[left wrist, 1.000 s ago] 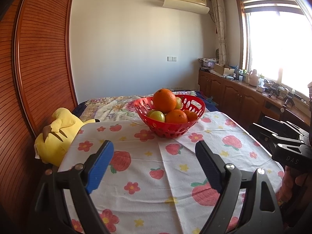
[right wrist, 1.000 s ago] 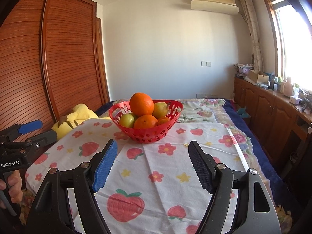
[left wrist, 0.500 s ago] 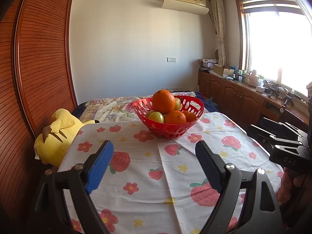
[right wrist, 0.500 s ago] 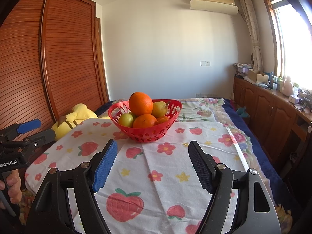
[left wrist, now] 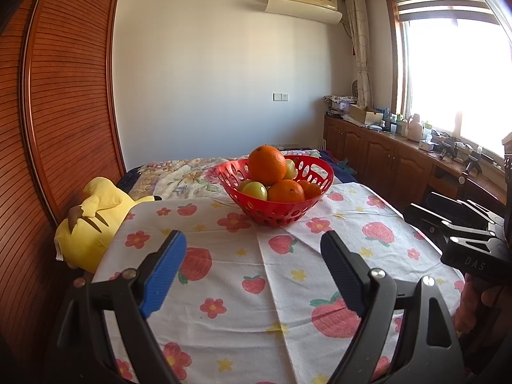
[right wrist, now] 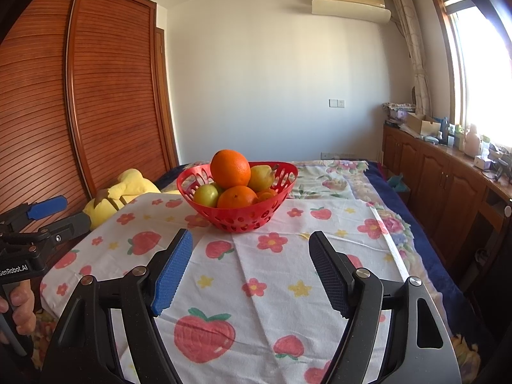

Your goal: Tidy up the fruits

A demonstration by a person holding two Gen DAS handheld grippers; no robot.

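Note:
A red perforated basket [left wrist: 275, 214] [right wrist: 238, 217] stands at the far middle of the strawberry-print cloth [left wrist: 256, 288]. A large orange [left wrist: 267, 165] [right wrist: 230, 168] tops the pile, above a second orange [left wrist: 285, 191], a green apple [left wrist: 256, 190] and a pear [right wrist: 260, 177]. My left gripper [left wrist: 252, 249] hovers open over the cloth, well short of the basket, nothing between its fingers. In its own view my right gripper [right wrist: 251, 249] is open and empty, equally far back. Each gripper shows at the edge of the other's view.
A yellow plush toy [left wrist: 92, 220] lies at the cloth's left edge against a wooden slatted wardrobe [left wrist: 64, 112]. Behind the basket is a floral bedspread [right wrist: 323, 176]. Wooden cabinets [right wrist: 448, 185] with clutter run under the window on the right.

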